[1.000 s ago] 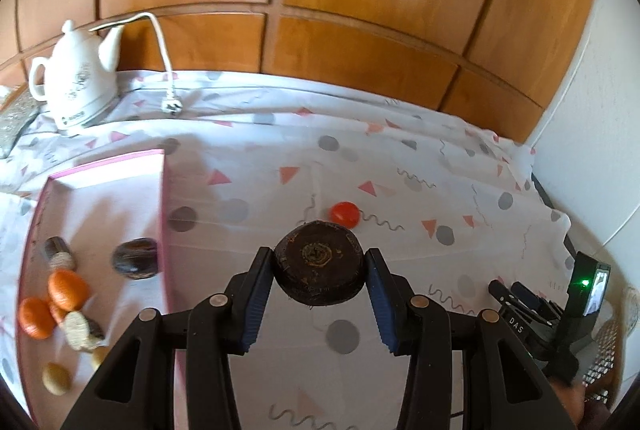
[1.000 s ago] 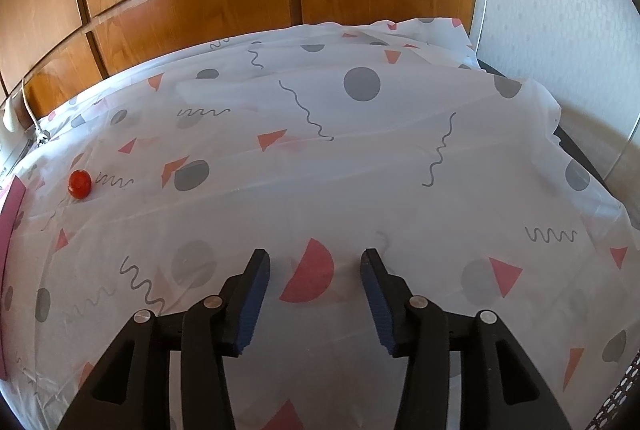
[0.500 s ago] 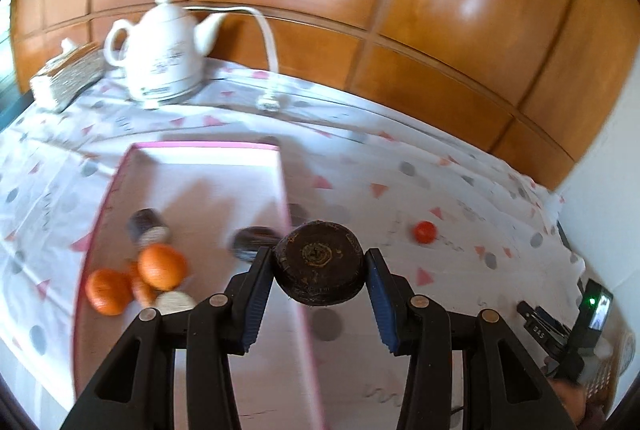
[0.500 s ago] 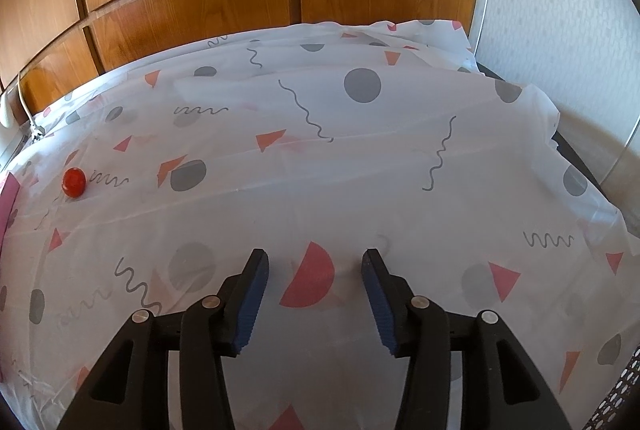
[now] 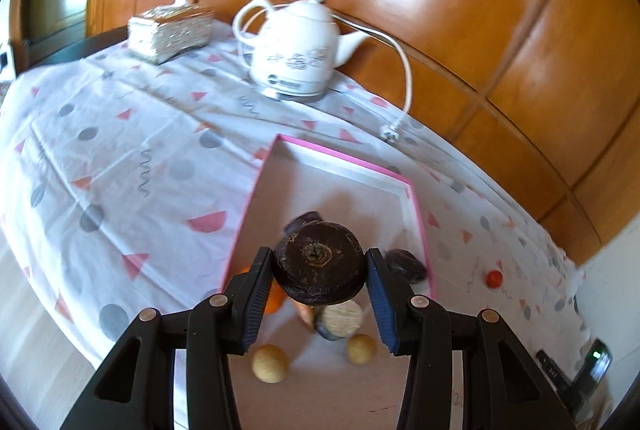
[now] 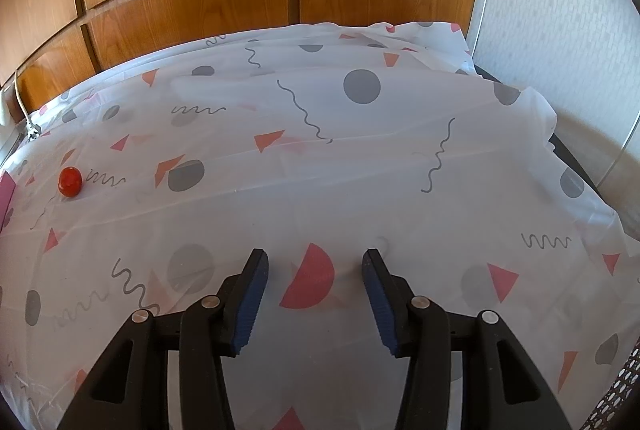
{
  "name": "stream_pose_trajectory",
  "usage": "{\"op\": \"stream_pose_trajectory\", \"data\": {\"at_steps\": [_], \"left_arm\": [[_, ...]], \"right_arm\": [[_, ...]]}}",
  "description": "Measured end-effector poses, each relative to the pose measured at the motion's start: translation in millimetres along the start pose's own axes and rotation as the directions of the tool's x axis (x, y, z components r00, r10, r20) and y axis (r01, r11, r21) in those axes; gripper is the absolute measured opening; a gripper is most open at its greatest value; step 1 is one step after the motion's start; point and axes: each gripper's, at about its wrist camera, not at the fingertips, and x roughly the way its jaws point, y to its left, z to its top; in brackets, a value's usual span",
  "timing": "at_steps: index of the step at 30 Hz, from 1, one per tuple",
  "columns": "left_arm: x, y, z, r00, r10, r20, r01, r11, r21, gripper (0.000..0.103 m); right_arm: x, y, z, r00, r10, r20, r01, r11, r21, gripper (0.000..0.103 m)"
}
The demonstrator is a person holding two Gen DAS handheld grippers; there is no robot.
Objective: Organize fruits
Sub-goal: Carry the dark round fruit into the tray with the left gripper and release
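White tablecloth (image 6: 360,190) patterned with grey dots, pink triangles, grey squiggles; pink-rimmed white tray (image 5: 340,154); dark brown round fruit (image 5: 320,262); small red tomato (image 6: 71,181); white kettle (image 5: 296,54).

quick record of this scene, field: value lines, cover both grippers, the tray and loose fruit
left gripper: shut on dark fruit, above the tray
right gripper: open, nothing between the jaws, over the tablecloth
tray: pink-rimmed, holds oranges, two tan balls, dark fruits
loose fruit: tomato on the cloth, outside the tray
background: kettle, tissue box
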Motion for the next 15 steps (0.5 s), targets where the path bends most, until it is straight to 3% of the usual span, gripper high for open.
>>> {"op": "stream_pose_trajectory", "data": {"at_steps": [15], "left_arm": [[23.0, -30.2, -3.5, 1.0, 0.009, -0.013, -0.009, 0.999, 0.043, 0.047]], "right_arm": [[-0.6, 0.2, 0.4, 1.0, -0.008, 0.002, 0.008, 1.0, 0.0, 0.05]]}}
